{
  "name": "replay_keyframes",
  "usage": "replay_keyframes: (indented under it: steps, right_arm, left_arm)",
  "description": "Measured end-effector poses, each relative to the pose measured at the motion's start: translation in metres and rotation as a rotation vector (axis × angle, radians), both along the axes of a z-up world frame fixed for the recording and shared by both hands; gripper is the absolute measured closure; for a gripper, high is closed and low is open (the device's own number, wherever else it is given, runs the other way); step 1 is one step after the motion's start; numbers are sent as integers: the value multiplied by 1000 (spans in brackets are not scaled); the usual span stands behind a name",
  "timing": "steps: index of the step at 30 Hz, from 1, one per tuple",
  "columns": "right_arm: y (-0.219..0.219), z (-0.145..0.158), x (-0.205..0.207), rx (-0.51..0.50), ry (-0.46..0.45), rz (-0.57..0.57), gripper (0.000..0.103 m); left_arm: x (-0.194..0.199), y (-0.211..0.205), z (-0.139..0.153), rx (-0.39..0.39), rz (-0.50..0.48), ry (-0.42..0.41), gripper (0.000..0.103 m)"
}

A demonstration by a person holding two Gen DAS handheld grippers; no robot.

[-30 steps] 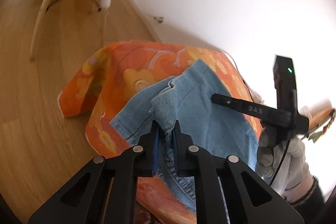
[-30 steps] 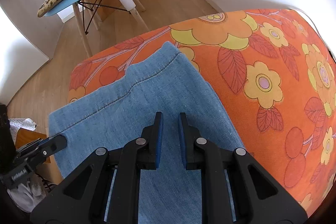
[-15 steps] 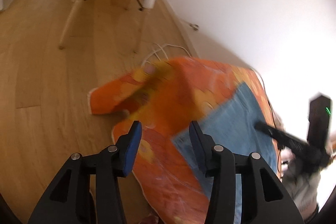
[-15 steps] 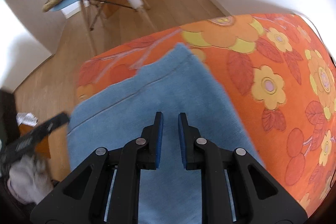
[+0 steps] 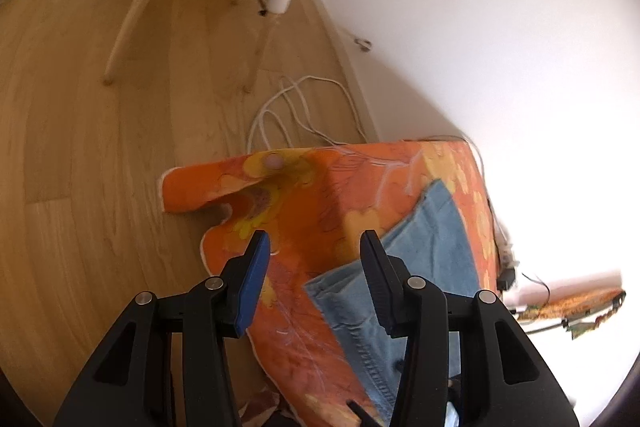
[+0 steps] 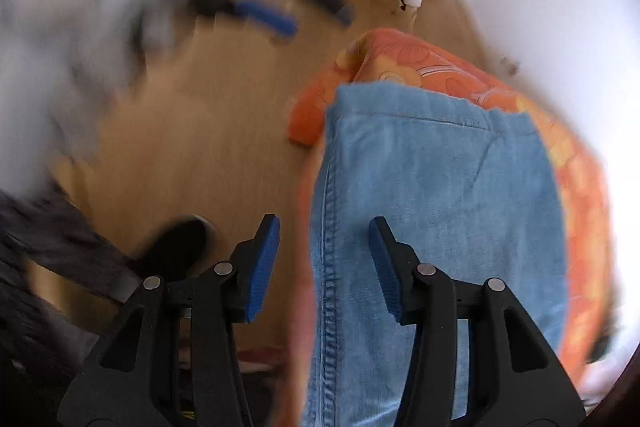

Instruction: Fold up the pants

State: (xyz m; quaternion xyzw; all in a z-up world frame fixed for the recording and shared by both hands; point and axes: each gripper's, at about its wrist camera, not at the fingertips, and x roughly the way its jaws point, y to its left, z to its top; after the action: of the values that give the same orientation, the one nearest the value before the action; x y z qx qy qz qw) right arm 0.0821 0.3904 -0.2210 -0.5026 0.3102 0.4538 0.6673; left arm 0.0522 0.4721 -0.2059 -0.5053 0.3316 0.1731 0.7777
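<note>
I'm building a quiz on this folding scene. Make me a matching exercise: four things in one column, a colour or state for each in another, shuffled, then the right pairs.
Things:
1. pants
2. tablecloth
3. cable
4. left gripper

Colour or state:
A. white, looped on the floor
B. orange with flowers
C. jaws open, holding nothing
D. blue denim, lying on the table

Pairs: 1-D, 2-B, 3-A, 4-C
</note>
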Motion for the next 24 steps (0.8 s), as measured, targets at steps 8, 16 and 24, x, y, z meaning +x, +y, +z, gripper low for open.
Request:
replay_keyframes:
  steps: [8, 16, 24]
  right_arm:
    - [0, 14, 26, 80, 22, -125, 97]
    - [-20, 41, 92, 195, 314, -305, 98]
    - [-16, 25, 80, 184, 353, -282, 98]
  left_arm:
    - [-3, 3, -31, -188, -19, -57, 58]
    - [14, -10, -26, -198, -95, -129, 42]
    - [20, -3, -67, -270, -100, -124, 39]
